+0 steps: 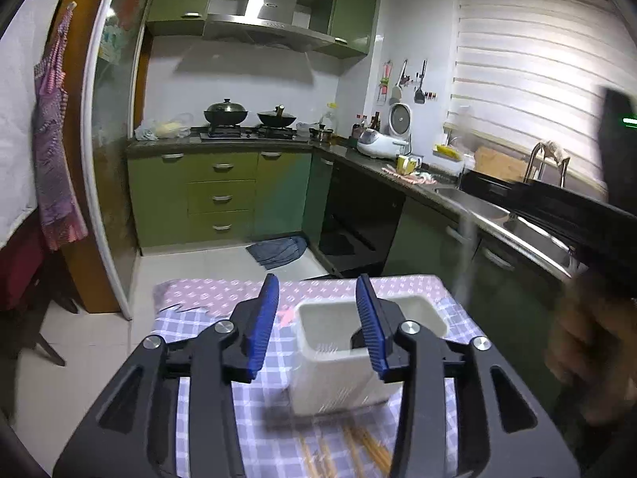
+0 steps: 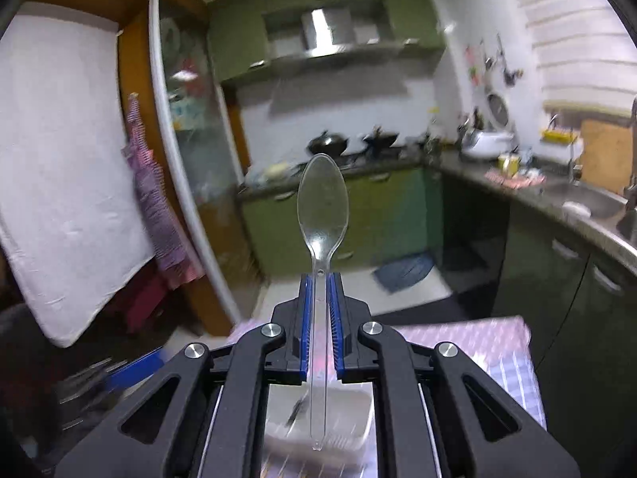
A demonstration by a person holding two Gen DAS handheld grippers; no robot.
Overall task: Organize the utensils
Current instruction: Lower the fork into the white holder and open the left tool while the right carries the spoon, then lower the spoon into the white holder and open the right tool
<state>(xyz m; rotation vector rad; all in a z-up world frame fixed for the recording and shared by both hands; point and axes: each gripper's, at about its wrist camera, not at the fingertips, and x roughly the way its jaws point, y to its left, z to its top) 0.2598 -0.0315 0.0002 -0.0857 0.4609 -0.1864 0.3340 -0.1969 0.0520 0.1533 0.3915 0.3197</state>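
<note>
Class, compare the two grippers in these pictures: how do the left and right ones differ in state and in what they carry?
The left gripper has its fingers spread wide, while the right gripper is closed. The left one carries nothing; the right one clamps the handle of a clear plastic spoon, bowl pointing upward. The left one frames the white utensil holder. Both have blue pads on black fingers.

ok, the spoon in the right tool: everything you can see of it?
The spoon looks like clear, colourless plastic, in one piece. The right tool is shut on its slim handle, with blue pads on both sides. The oval bowl points up and away from the camera, and the handle end hangs below the pads, over the white holder.
</note>
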